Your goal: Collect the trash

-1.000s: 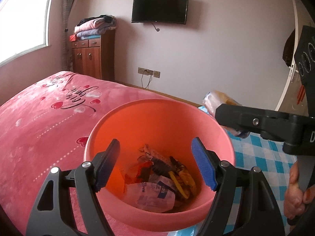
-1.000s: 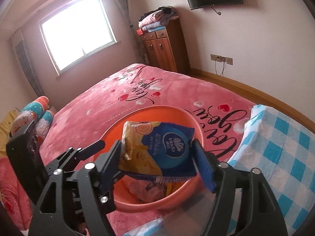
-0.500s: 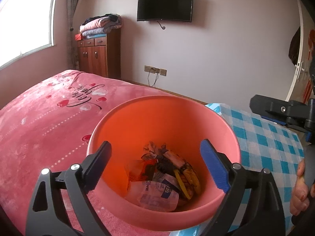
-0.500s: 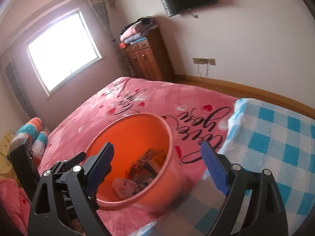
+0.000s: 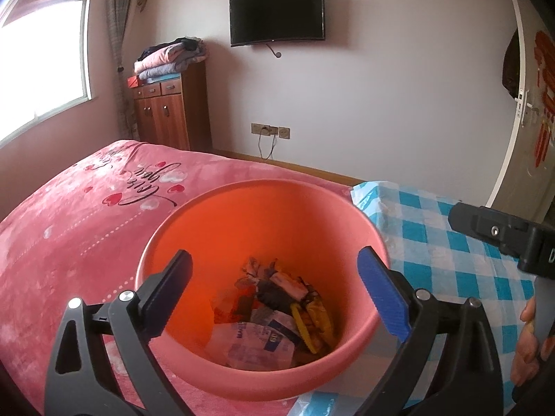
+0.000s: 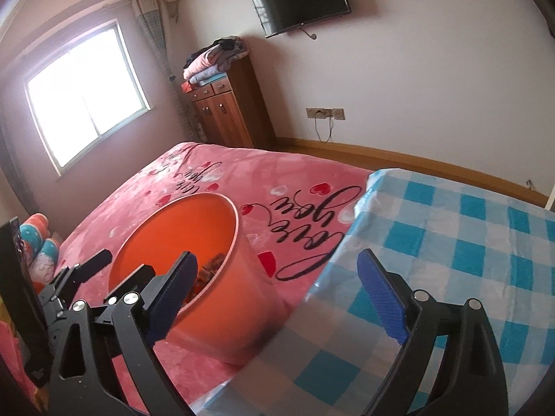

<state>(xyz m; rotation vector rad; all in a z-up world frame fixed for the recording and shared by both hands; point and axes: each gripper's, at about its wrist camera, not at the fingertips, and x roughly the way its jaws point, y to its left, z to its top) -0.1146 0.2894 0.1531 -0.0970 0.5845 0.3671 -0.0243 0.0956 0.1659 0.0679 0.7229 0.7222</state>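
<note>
An orange-pink plastic bucket (image 5: 215, 228) stands on the pink bedspread, with several wrappers and a tissue packet (image 5: 256, 339) at its bottom. My left gripper (image 5: 274, 291) is open and empty, held just above the bucket's near rim. My right gripper (image 6: 277, 287) is open and empty, to the right of the bucket (image 6: 225, 298), over the edge of the blue checked cloth (image 6: 451, 242). The right gripper's body also shows at the right of the left wrist view (image 5: 503, 232).
The pink bedspread (image 5: 69, 215) spreads left and behind the bucket. A blue checked cloth (image 5: 451, 242) covers the surface to the right. A wooden cabinet (image 5: 170, 111) with folded blankets and a wall TV (image 5: 277, 15) stand at the far wall.
My right gripper opened and let go of the tissue packet over the bucket, then drew back to the right. The left gripper rose slightly and stayed open.
</note>
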